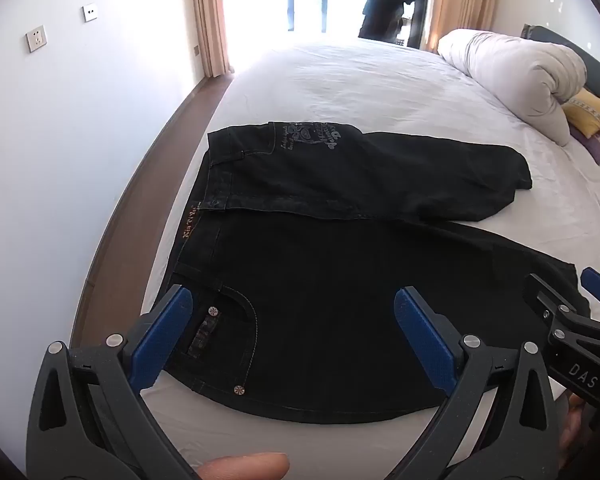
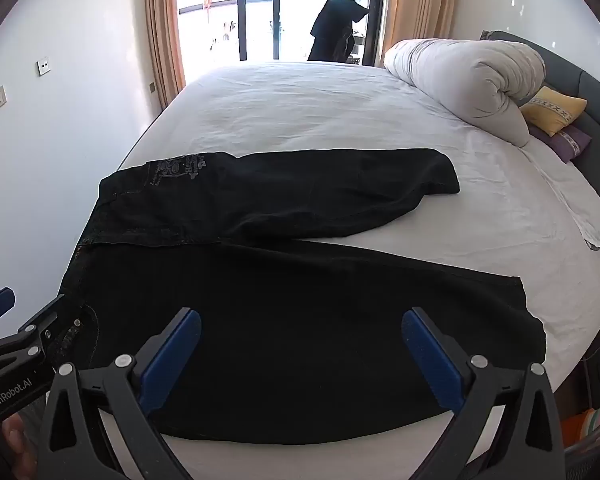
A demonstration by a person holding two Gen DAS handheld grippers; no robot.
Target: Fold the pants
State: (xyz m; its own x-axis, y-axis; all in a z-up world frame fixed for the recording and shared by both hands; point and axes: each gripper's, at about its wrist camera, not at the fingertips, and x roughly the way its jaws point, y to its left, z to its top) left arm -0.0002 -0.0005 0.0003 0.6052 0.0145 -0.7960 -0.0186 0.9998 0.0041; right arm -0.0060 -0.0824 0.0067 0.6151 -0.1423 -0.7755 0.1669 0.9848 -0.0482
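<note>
Black jeans (image 1: pixel 320 300) lie spread on a white bed (image 1: pixel 360 80), waistband to the left, both legs running right. The far leg is twisted over, showing a printed back pocket (image 1: pixel 308 136). My left gripper (image 1: pixel 296 320) is open and empty, above the near hip pocket by the waistband. My right gripper (image 2: pixel 300 344) is open and empty, above the near leg (image 2: pixel 300 320), to the right of the left gripper. Each gripper shows at the edge of the other's view: the right (image 1: pixel 560 300) and the left (image 2: pixel 28 312).
A rolled white duvet (image 2: pixel 472 80) and yellow and purple pillows (image 2: pixel 552 112) lie by the grey headboard at the right. A white wall with sockets is to the left, wood floor between. Curtained balcony doors stand behind the bed.
</note>
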